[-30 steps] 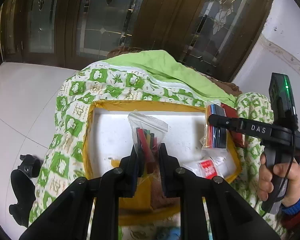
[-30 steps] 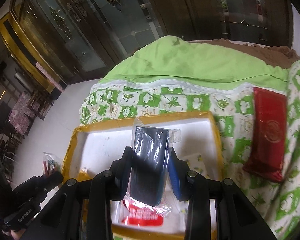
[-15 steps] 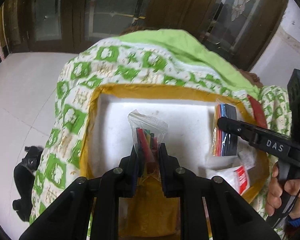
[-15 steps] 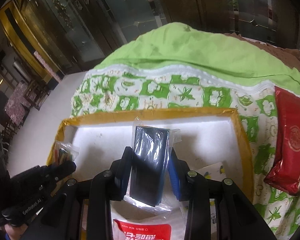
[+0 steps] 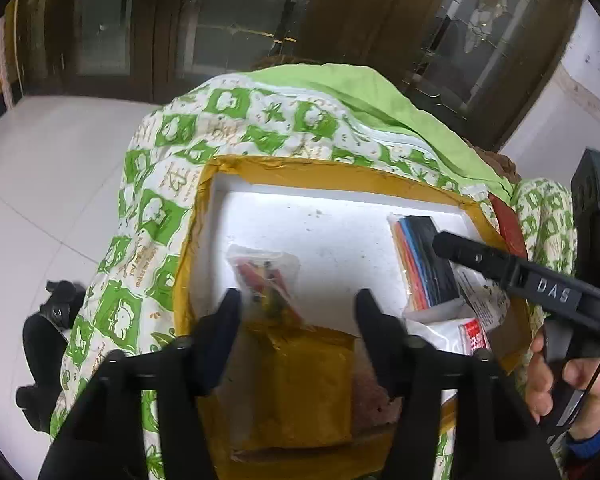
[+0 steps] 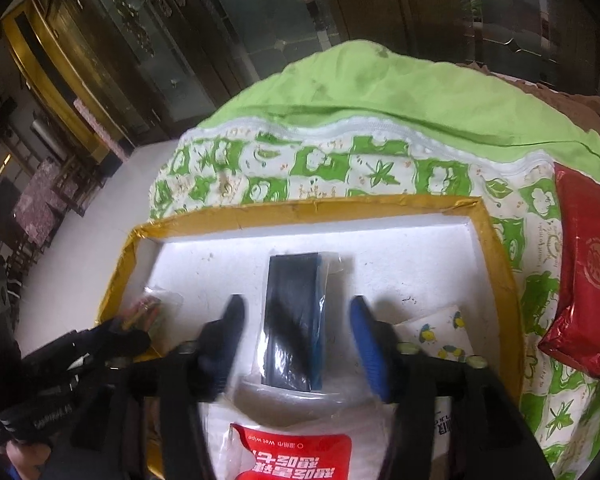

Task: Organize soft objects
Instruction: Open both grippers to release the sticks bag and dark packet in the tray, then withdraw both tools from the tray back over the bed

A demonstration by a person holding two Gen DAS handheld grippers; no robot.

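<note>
A white foam box with a yellow taped rim (image 5: 320, 168) sits on a green-patterned quilt. My left gripper (image 5: 298, 304) hangs over the box's near left part, its jaws opening. A small clear bag of coloured pieces (image 5: 266, 276) lies loose on the box floor, close to the left finger. My right gripper (image 6: 296, 312) is over the box's middle, its jaws also opening. A dark flat pack in a clear bag (image 6: 294, 320) rests between its fingers with a gap on each side. In the left wrist view the same pack (image 5: 428, 264) lies under a right finger.
A red-and-white wet wipes pack (image 6: 296, 448) and a lemon-print tissue pack (image 6: 440, 328) lie in the box's near part. A red packet (image 6: 584, 264) rests on the quilt (image 6: 300, 168) to the right. A yellow taped block (image 5: 304, 380) stands at the box's near wall. Pale floor lies to the left.
Both grippers sank into the box and their jaws parted. The small bag and the dark pack, held before, now rest on the box floor.
</note>
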